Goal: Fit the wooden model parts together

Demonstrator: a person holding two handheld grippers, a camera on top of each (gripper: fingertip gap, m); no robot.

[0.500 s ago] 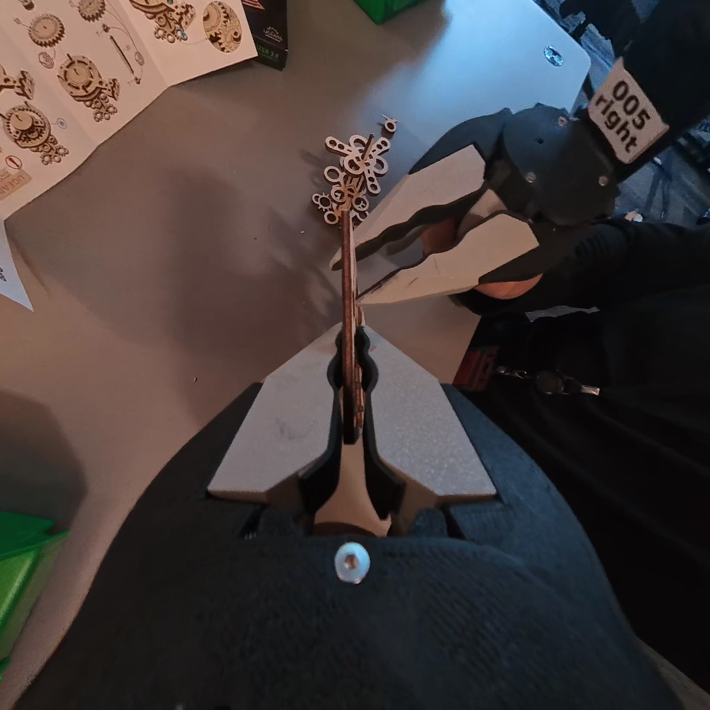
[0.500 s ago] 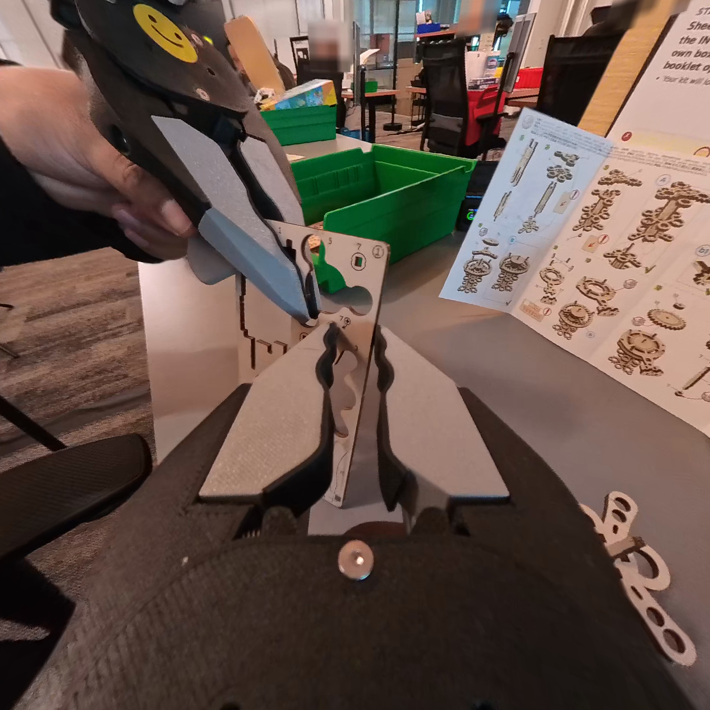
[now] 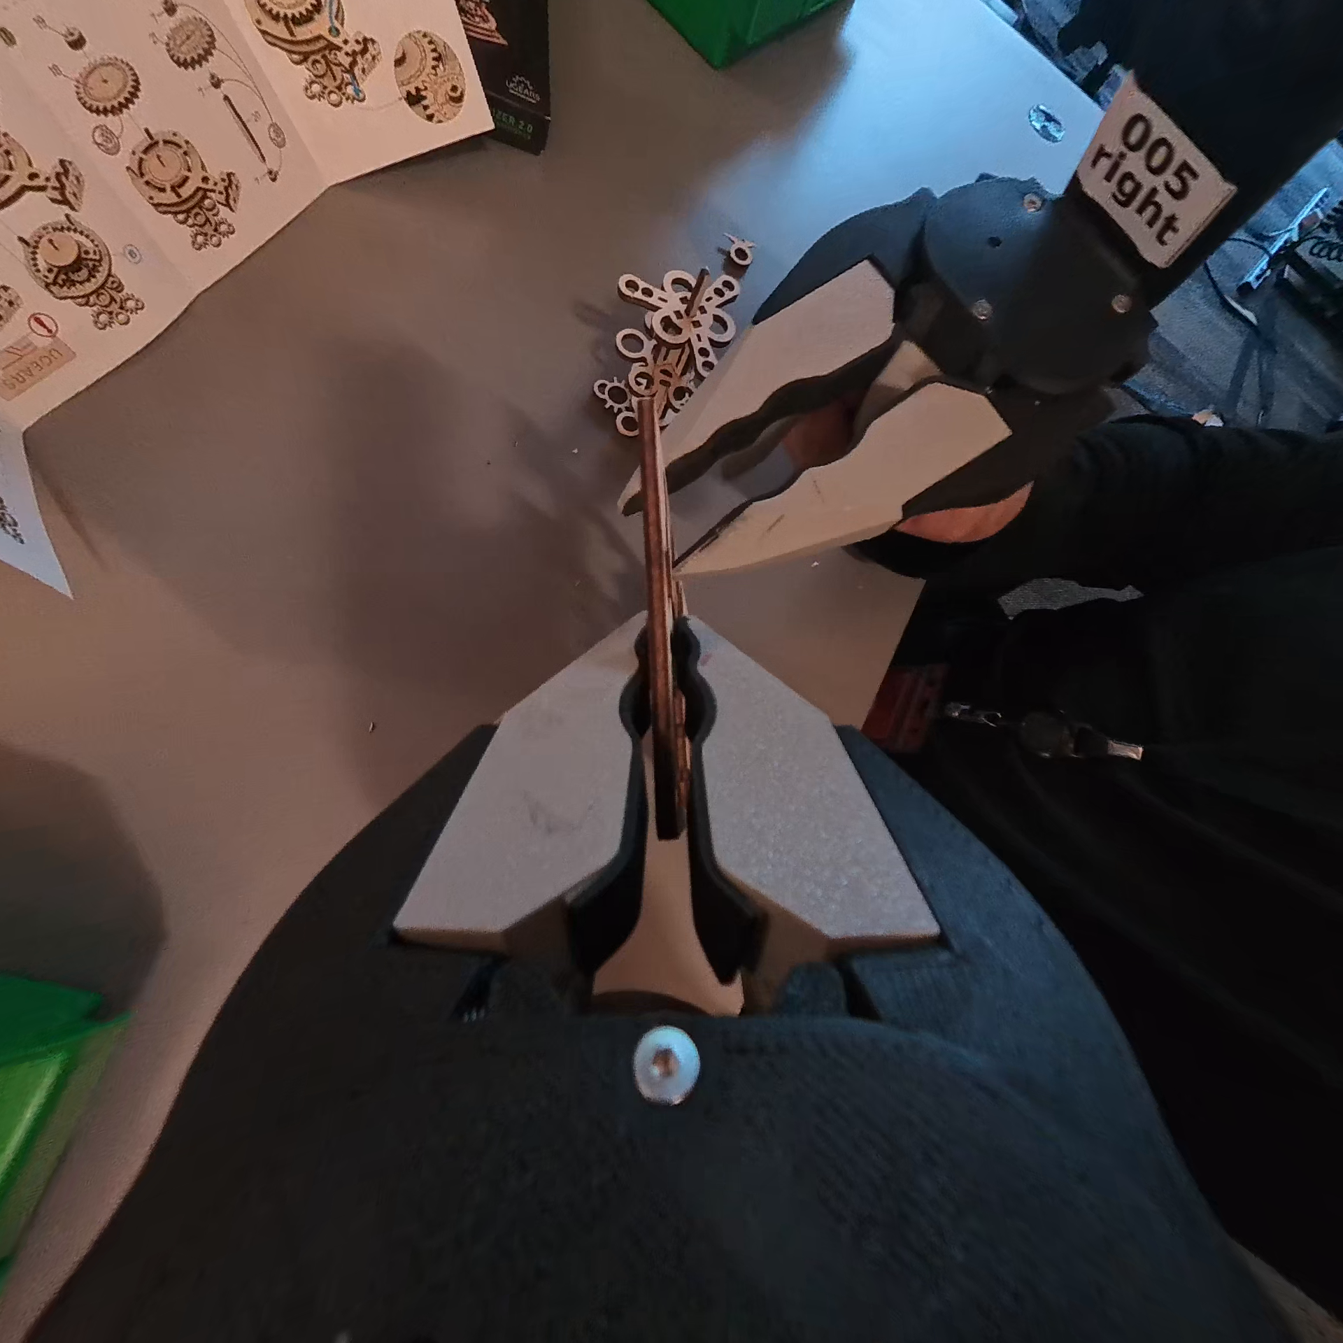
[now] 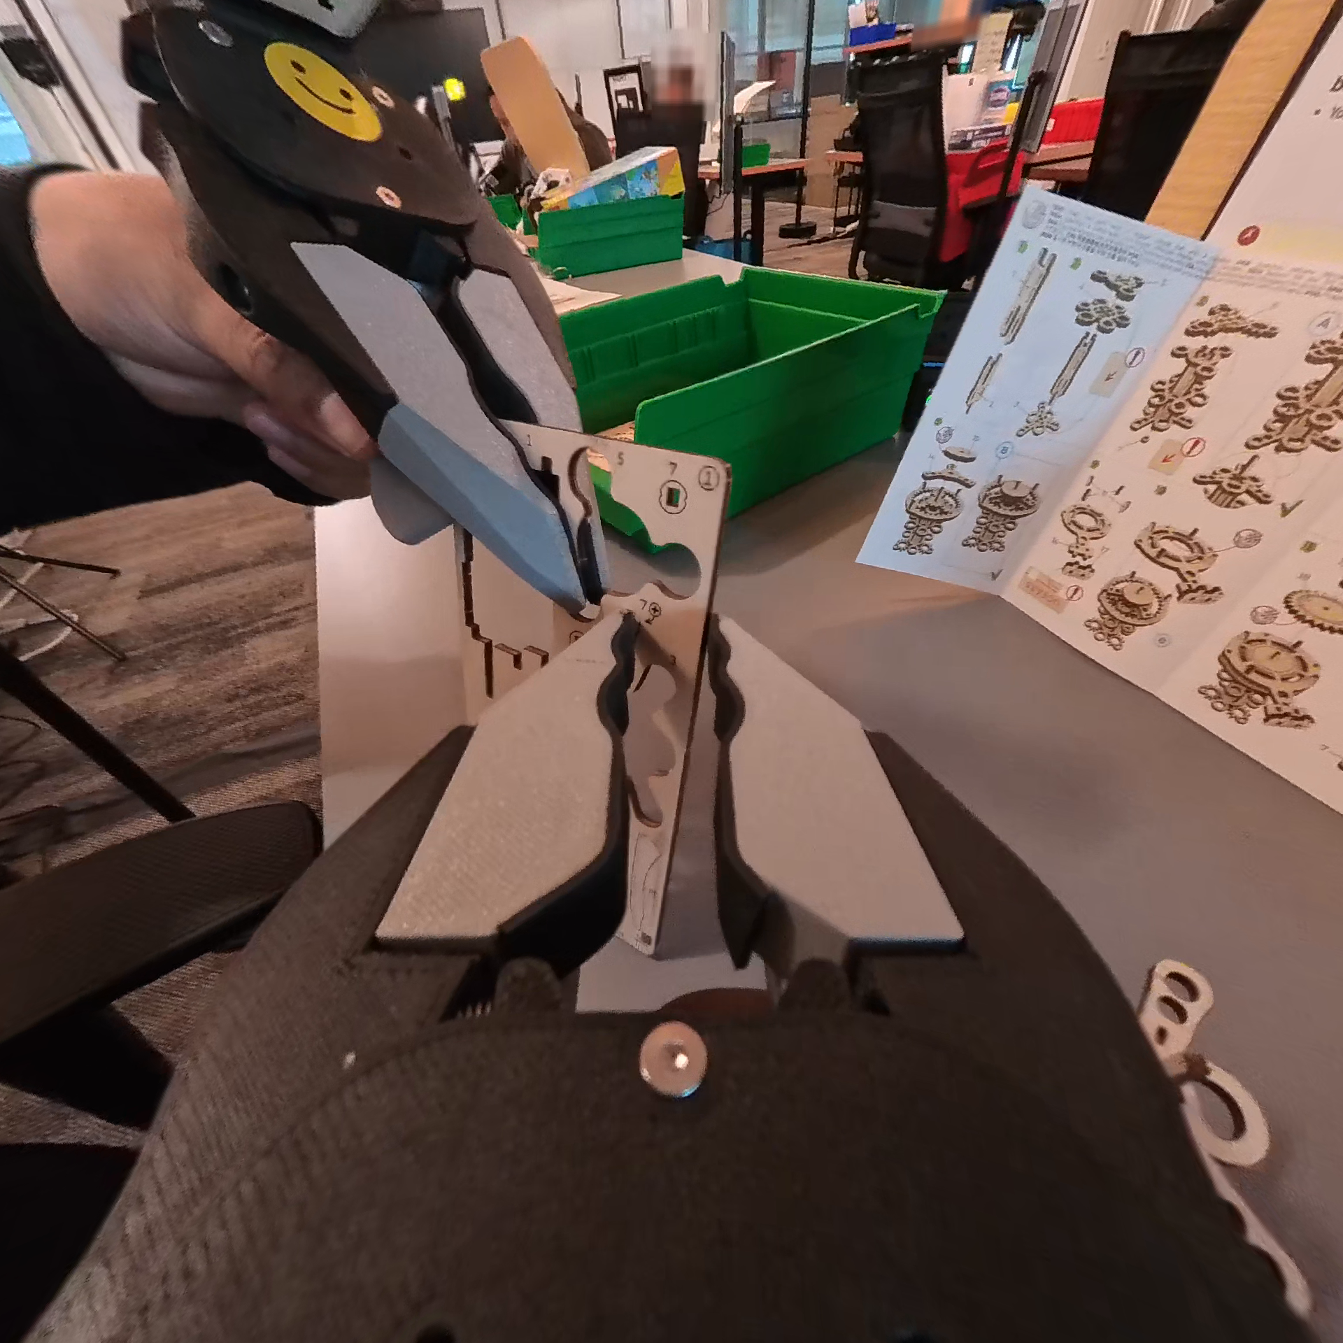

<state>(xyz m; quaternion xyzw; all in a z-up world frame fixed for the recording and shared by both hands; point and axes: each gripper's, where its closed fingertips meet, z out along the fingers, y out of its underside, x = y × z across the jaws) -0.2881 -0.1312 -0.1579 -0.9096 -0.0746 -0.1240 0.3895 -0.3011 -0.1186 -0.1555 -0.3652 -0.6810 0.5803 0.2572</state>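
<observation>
A thin wooden sheet (image 3: 654,494) with cut-out parts is held upright above the grey table (image 3: 363,472). My left gripper (image 3: 660,626) is shut on its edge. In the right wrist view the left gripper (image 4: 589,599) comes down from the upper left onto the sheet (image 4: 701,523). My right gripper (image 4: 670,623) has its jaws part open, with the sheet's near edge in the gap and its left fingertip against the sheet's face. It reaches in from the right in the left wrist view (image 3: 650,538). A pile of loose wooden ring parts (image 3: 672,327) lies on the table beyond.
A folded instruction sheet (image 3: 218,109) lies at the far left and stands at the right in the right wrist view (image 4: 1163,509). Green bins (image 4: 763,385) stand behind the sheet. A black box (image 3: 512,65) sits at the far edge. Some ring parts (image 4: 1192,1075) lie beside my right gripper. My two grippers' fingertips are within a few centimetres of each other.
Both grippers and the sheet stay where they were. Only the right wrist view has shifted slightly.
</observation>
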